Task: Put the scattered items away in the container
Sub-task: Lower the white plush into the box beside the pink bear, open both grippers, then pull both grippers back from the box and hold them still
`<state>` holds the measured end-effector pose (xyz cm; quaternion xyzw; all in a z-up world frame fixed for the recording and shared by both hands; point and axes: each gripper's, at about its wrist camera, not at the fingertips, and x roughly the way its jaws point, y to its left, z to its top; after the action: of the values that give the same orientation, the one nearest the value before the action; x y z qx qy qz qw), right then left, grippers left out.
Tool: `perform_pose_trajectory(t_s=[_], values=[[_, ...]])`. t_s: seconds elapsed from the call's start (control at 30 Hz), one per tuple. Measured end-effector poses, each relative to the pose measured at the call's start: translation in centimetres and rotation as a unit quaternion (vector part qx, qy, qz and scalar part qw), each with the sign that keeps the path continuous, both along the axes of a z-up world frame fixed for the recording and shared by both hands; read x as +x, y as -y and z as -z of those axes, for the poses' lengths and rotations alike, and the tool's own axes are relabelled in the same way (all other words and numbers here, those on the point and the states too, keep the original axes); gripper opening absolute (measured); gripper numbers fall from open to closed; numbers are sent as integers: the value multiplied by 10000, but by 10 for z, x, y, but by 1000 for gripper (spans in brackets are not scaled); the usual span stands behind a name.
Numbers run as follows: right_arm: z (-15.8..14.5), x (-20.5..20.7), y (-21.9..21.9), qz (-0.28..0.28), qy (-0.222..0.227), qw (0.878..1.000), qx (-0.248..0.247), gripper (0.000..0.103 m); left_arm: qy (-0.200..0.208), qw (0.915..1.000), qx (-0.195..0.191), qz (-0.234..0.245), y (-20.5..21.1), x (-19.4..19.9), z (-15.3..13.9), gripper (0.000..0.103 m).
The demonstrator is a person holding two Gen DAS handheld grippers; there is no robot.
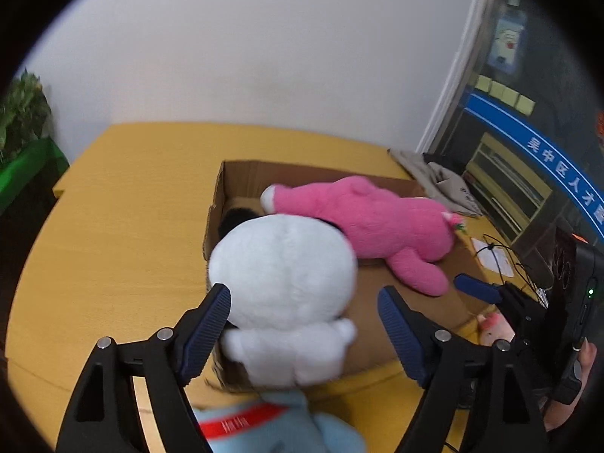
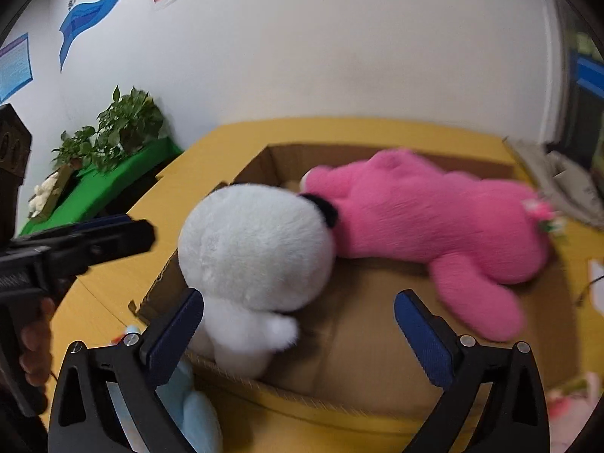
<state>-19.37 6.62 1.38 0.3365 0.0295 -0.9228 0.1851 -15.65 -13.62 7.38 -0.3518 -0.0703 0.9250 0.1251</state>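
Observation:
A shallow cardboard box (image 1: 407, 302) (image 2: 377, 339) sits on the yellow table (image 1: 120, 226). A pink plush (image 1: 373, 222) (image 2: 434, 219) lies across the box, one leg over its front. A white plush with black ears (image 1: 283, 283) (image 2: 253, 249) leans at the box's near left corner. A light blue plush (image 1: 271, 426) (image 2: 196, 407) lies on the table just below it. My left gripper (image 1: 304, 332) is open, jaws either side of the white plush's lower body. My right gripper (image 2: 298, 339) is open over the box's near edge; it also shows in the left wrist view (image 1: 475, 287).
A small pink toy (image 1: 494, 326) (image 2: 573, 396) lies on the table right of the box. Grey cloth (image 1: 438, 181) and a paper with a cord (image 1: 494, 256) lie at the far right. A plant on a green surface (image 2: 113, 143) stands left of the table.

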Motion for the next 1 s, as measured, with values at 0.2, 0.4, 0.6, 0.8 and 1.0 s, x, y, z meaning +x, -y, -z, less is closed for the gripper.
perform_pose_trajectory(t_s=[0.2,0.4,0.6,0.8,1.0], values=[[-32,68,-47,455,-491,9967,466,103,-467,9982,-164,340,-72,54,-26,80],[-48,107,-87,813,-658,9927,606,103,-571,9967,-222,526,-125,87,-25,80],[-50,135,-114,857,-741,9920,550,103,-566,9969,-243,489,-147,107,-25,80],[-52,145,-129,856,-782,9923,443,103,-629,9964,-343,459,-159,121,-28,80],[-49,149,-134,809,-775,9929,411,103,-642,9962,-367,451,-167,125,-26,80]])
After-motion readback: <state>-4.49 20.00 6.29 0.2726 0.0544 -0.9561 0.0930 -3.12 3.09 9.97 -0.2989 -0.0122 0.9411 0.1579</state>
